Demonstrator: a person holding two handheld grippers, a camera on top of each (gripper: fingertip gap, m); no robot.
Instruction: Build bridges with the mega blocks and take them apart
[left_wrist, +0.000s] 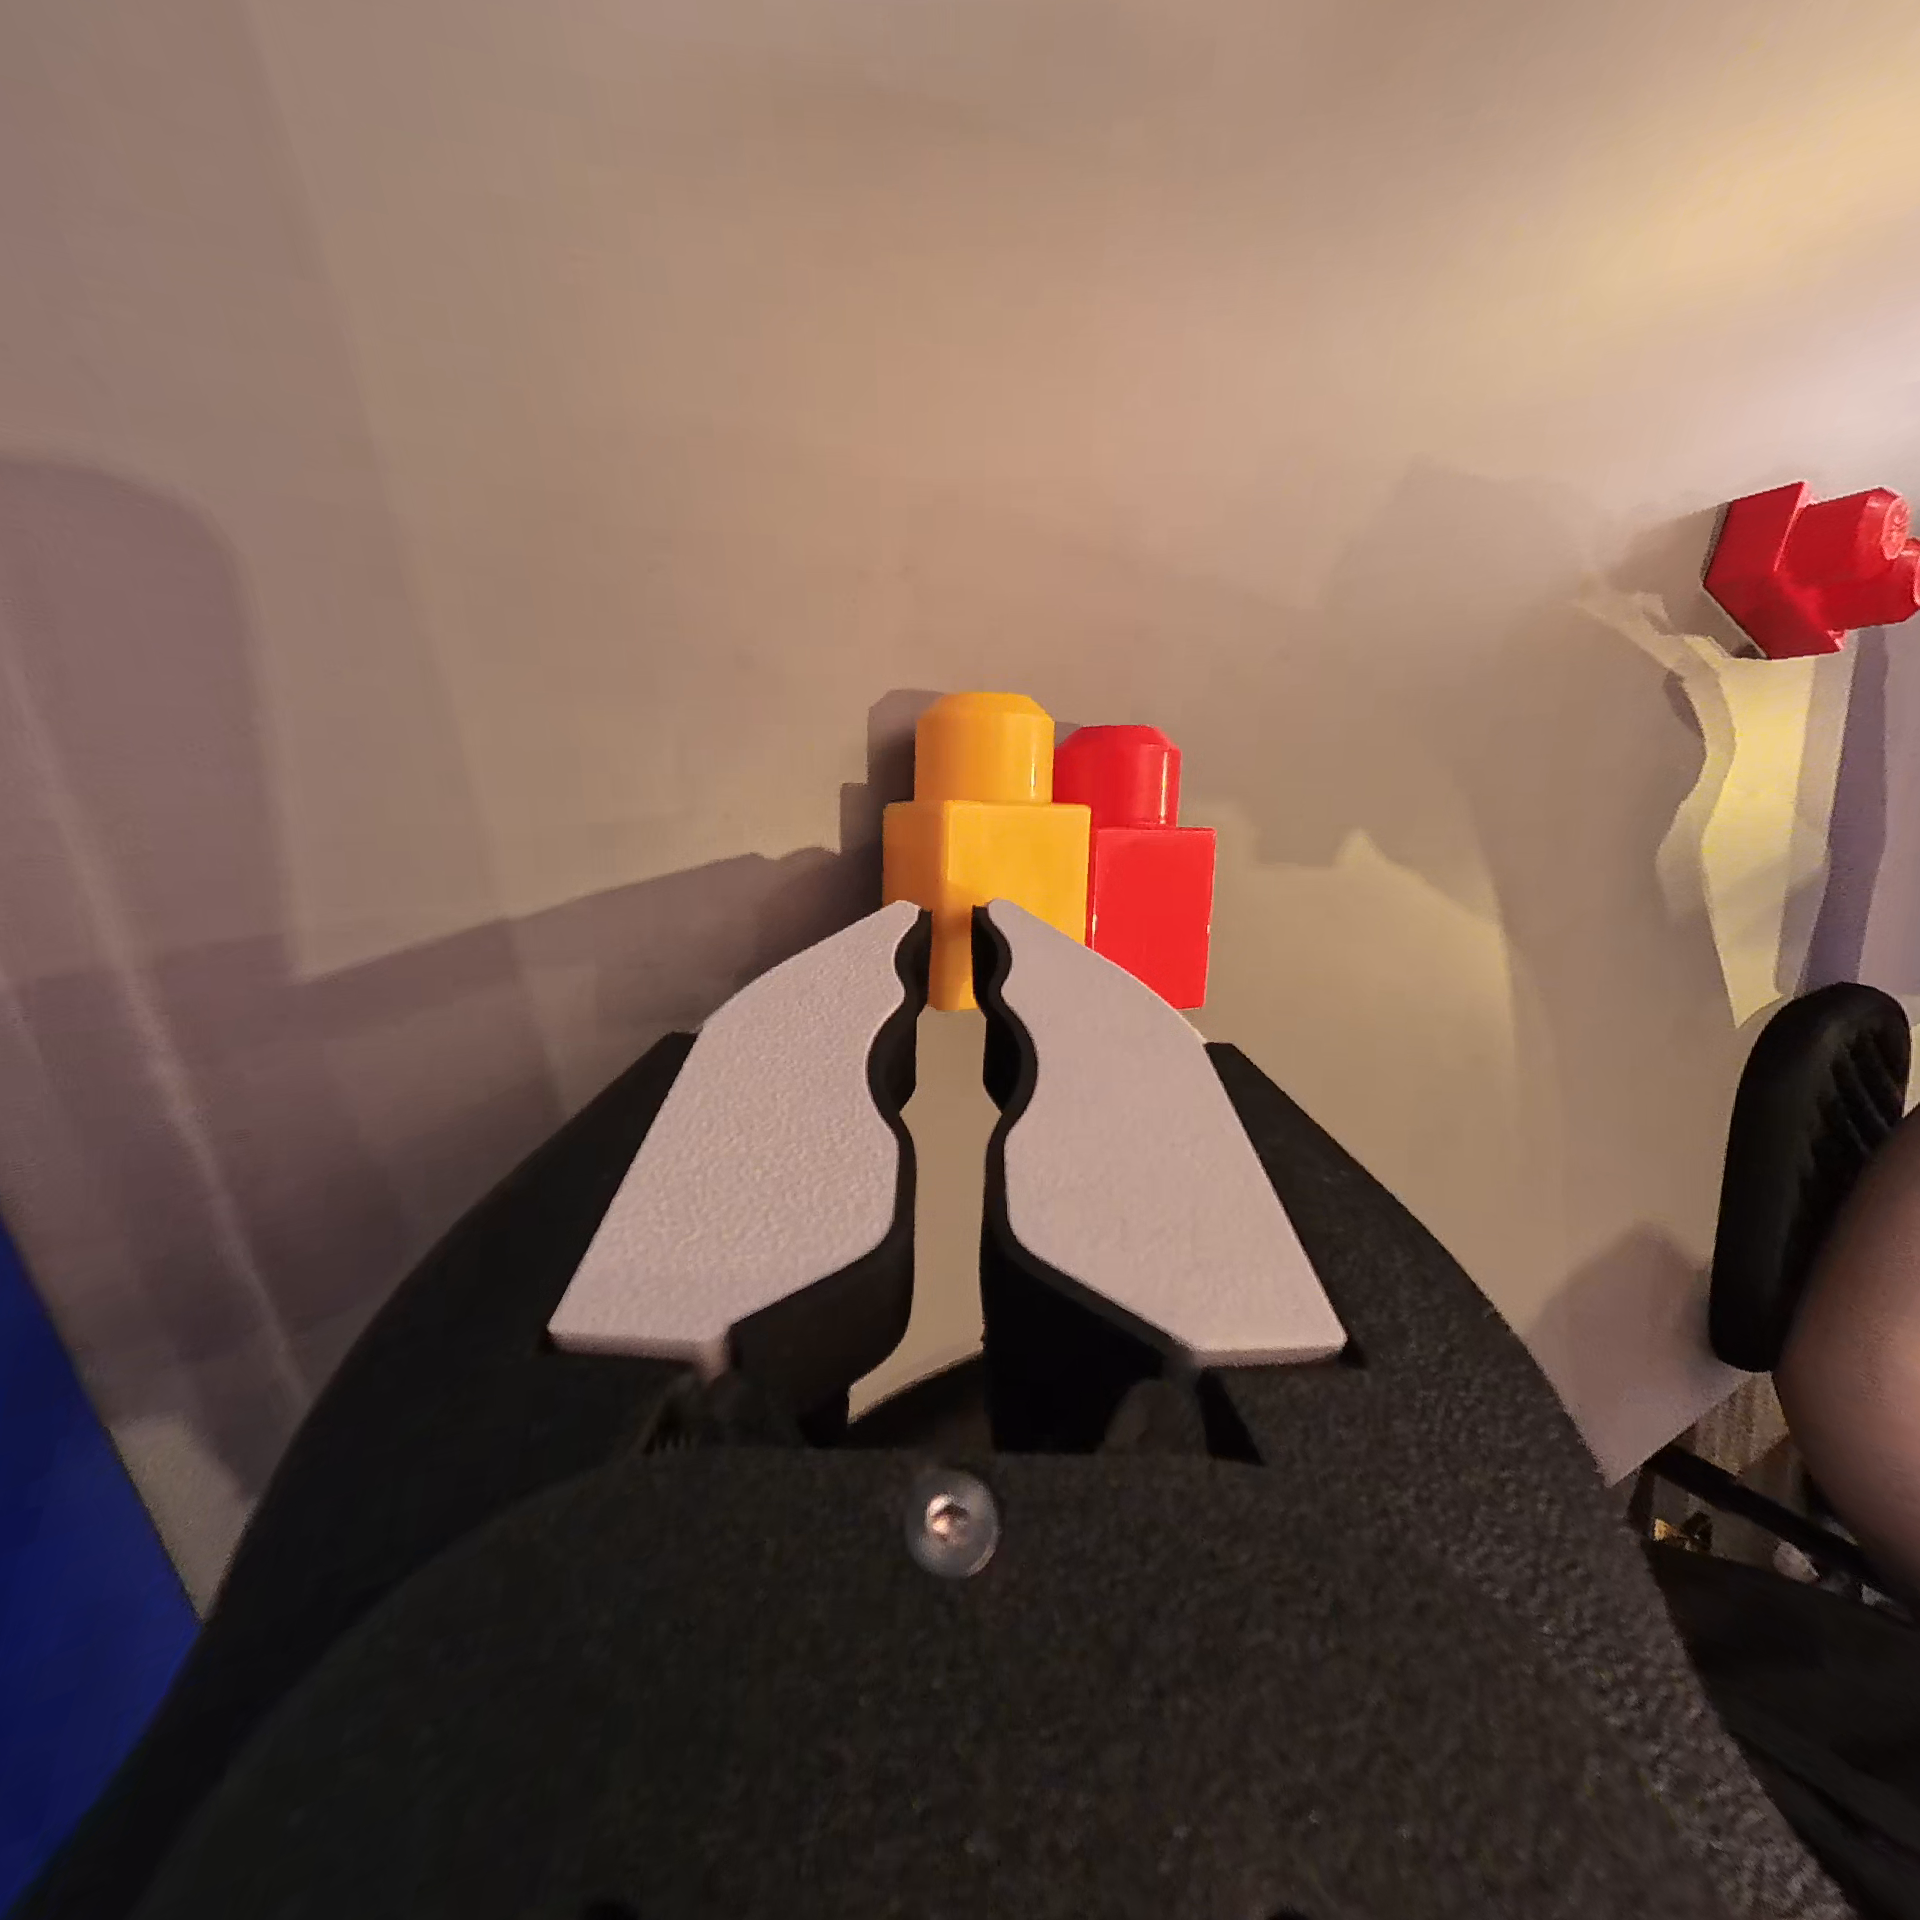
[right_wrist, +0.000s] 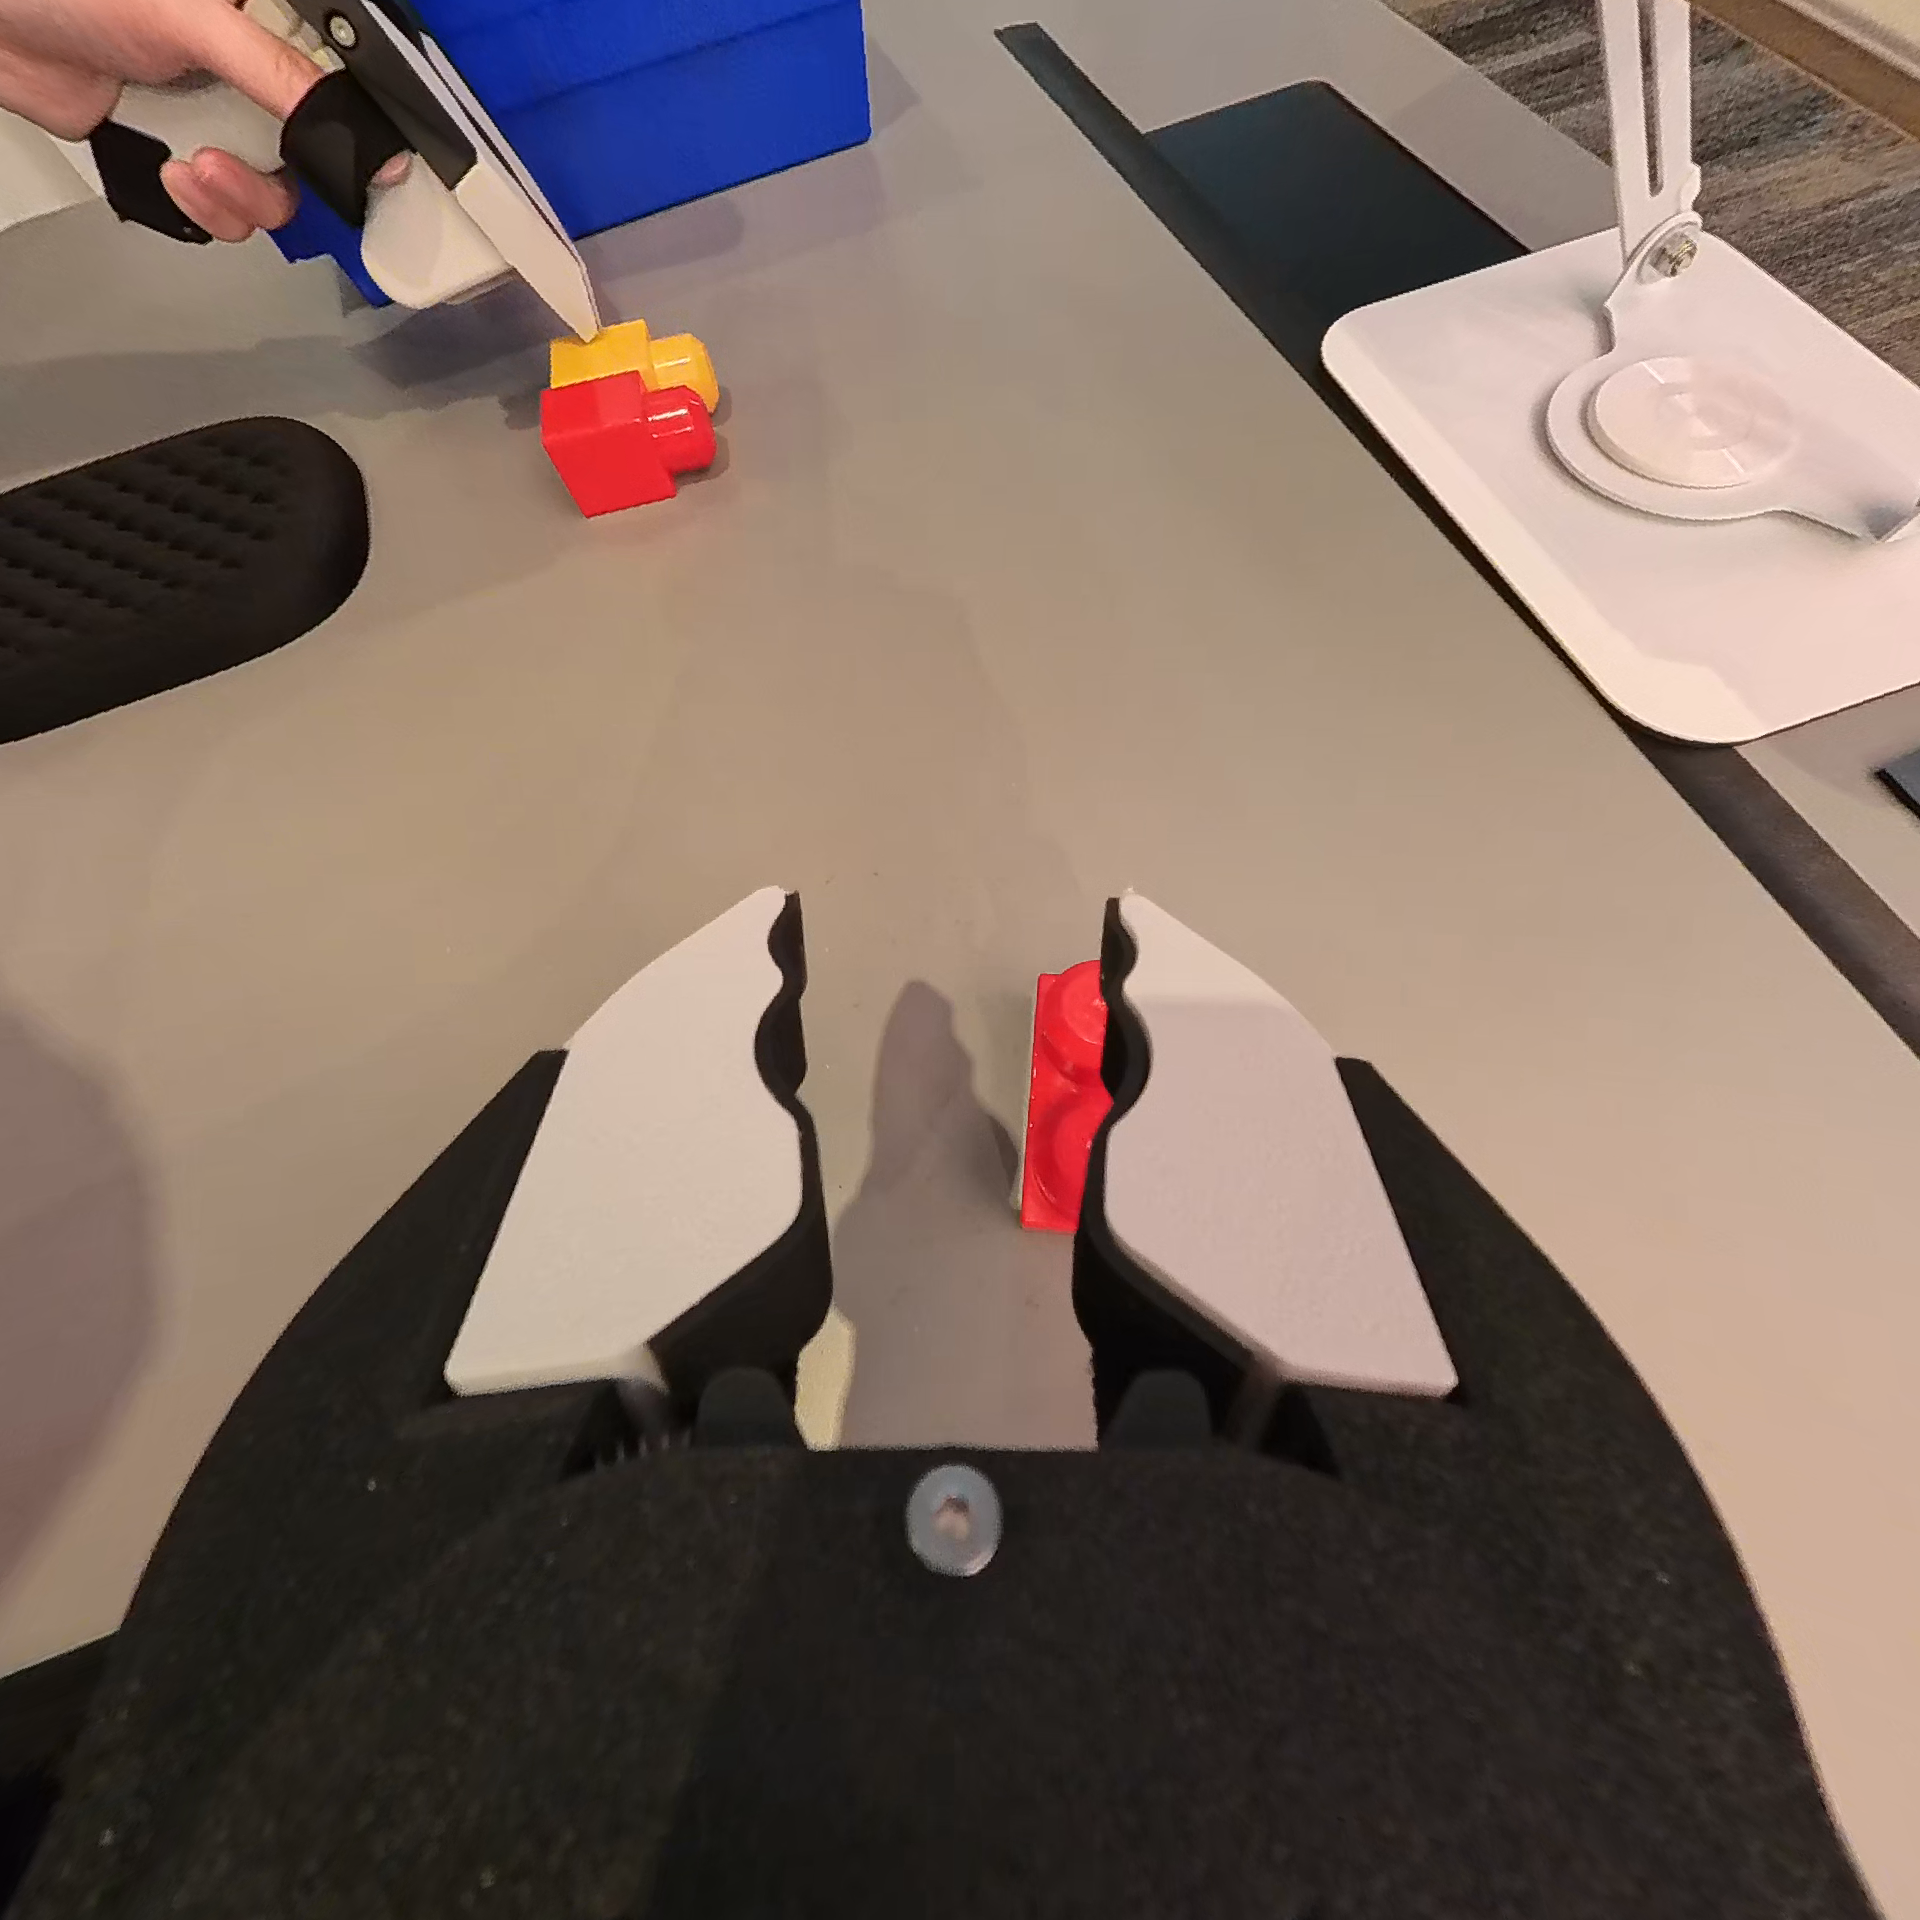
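Blocks (right_wrist: 623, 416), glossy plastic, square, round-studded

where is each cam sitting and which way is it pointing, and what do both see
Left wrist view: sits on the left gripper, looking along its nearly closed fingers at the yellow block and the small red block beside it; a dark handle shows at the right edge.
Right wrist view: sits on the right gripper, looking along the grey table over its open fingers; a flat red block lies by the right finger.
Shared: the yellow and small red blocks; the right view also shows the left gripper and a hand holding it.
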